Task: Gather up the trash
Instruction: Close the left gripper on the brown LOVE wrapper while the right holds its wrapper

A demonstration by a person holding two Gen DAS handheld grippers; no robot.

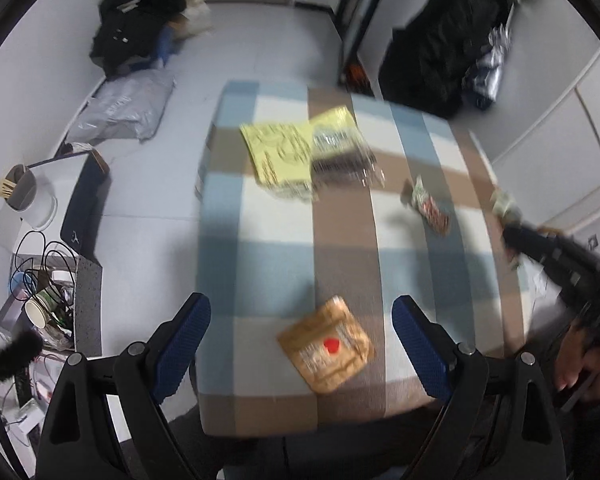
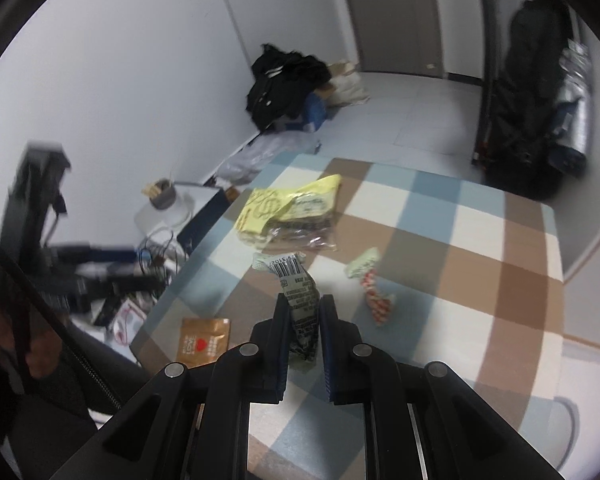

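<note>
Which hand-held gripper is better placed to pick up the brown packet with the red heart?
Left. The left hand-held gripper is open and straddles the brown packet; the right hand-held gripper already clamps a wrapper.

Four wrappers: one brown, one yellow, one red-and-green, one barcoded.
</note>
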